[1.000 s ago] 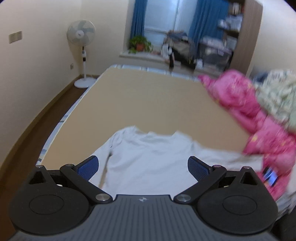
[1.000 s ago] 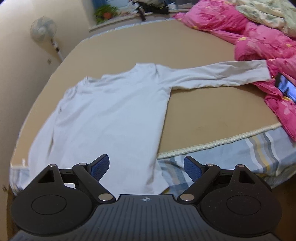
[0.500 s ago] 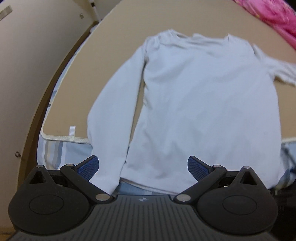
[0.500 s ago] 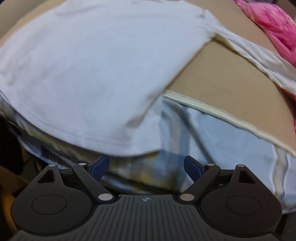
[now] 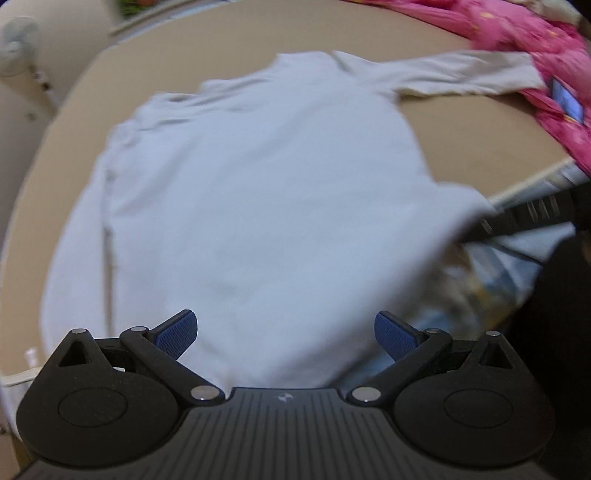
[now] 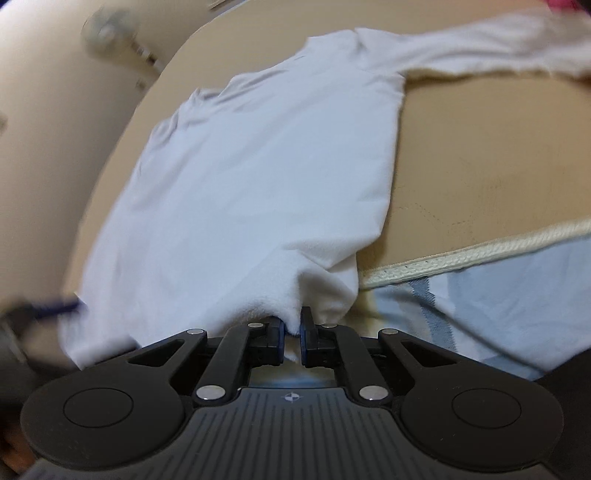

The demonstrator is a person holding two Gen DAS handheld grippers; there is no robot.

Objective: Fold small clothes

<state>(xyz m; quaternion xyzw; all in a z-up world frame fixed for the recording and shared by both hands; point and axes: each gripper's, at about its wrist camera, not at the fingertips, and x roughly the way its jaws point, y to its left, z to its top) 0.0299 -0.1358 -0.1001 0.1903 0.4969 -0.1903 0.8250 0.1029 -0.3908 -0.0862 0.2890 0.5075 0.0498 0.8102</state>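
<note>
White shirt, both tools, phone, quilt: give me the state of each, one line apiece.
white shirt: spread flat on the tan mat, one sleeve stretched sideways, hem corner pinched.
right tool: has just closed, shut on the shirt's hem corner.
left tool: open over the shirt's hem, gripping nothing.
tan mat: flat, partly covered by the shirt.
phone: screen lit, lying on the pink quilt.
pink quilt: bunched up.

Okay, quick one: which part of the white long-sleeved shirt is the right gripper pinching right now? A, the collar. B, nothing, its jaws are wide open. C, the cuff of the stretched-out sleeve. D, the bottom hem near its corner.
D: in the right wrist view the right gripper has just closed its jaws on a fold of the white shirt's bottom hem, at the bed edge.
</note>
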